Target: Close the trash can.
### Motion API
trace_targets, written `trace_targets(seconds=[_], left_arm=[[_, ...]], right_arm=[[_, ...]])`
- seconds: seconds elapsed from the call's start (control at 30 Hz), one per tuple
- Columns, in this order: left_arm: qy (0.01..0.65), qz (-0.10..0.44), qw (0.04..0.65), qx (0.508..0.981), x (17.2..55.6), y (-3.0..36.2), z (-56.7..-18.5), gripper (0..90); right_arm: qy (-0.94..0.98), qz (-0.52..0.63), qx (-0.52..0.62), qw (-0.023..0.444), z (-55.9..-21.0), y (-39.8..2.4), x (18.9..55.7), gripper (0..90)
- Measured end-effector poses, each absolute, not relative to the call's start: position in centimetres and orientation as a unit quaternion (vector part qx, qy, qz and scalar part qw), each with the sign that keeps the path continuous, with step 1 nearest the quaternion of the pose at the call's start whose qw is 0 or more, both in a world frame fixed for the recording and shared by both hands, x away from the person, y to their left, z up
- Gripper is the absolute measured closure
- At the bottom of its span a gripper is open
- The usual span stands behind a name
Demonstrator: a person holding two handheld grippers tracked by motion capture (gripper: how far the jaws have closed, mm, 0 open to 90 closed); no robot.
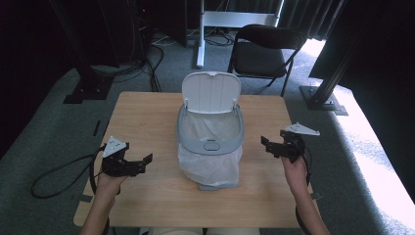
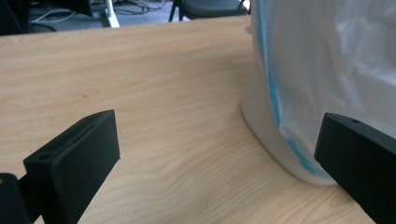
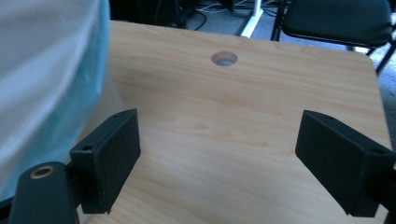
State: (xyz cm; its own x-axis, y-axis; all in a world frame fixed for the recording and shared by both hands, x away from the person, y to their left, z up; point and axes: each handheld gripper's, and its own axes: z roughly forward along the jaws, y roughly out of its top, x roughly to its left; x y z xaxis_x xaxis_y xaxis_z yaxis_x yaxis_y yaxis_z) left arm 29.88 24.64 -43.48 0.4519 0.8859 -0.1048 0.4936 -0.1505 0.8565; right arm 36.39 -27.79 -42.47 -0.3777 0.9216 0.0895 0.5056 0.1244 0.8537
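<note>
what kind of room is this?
Likely a lab recording booth: black curtains around a wooden table, floor cables, a folding chair, and a lined bin between two open grippers.

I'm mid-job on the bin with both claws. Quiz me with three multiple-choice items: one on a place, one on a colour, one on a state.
1. Where is the bin relative to the two claws?
A. Between them
B. Left of both
C. Right of both

2. What colour is the bin's lid?
A. Red
B. White
C. Black

3. How does the lid stand?
A. Shut flat
C. Lying on the table
B. Raised open

Answers:
1 A, the left claw and right claw flank it in the high view.
2 B, it shows white above the grey rim.
3 B, it stands up at the bin's far edge, with the bag exposed.
</note>
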Motion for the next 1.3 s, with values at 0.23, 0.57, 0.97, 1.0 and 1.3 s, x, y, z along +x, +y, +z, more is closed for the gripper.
trace_targets(seconds=[0.23,0.57,0.97,1.0,1.3], left_arm=[[0.493,0.218,0.424,0.728,29.3,25.5,-45.7,0.3],[0.521,0.202,0.41,0.721,28.9,26.9,-48.6,0.3],[0.543,0.19,0.385,0.721,29.2,27.6,-51.5,0.3],[0.547,0.188,0.383,0.72,29.3,27.7,-51.7,0.3],[0.553,0.192,0.361,0.726,29.5,27.8,-52.6,0.3]], right_arm=[[0.714,0.442,0.488,0.239,-40.0,-26.5,38.1,13.3],[0.72,0.461,0.453,0.252,-34.4,-24.8,40.5,13.4],[0.711,0.492,0.448,0.228,-30.2,-22.9,44.0,13.6],[0.714,0.491,0.445,0.228,-29.9,-22.6,44.3,13.6],[0.723,0.487,0.437,0.22,-27.7,-20.6,45.9,14.2]])
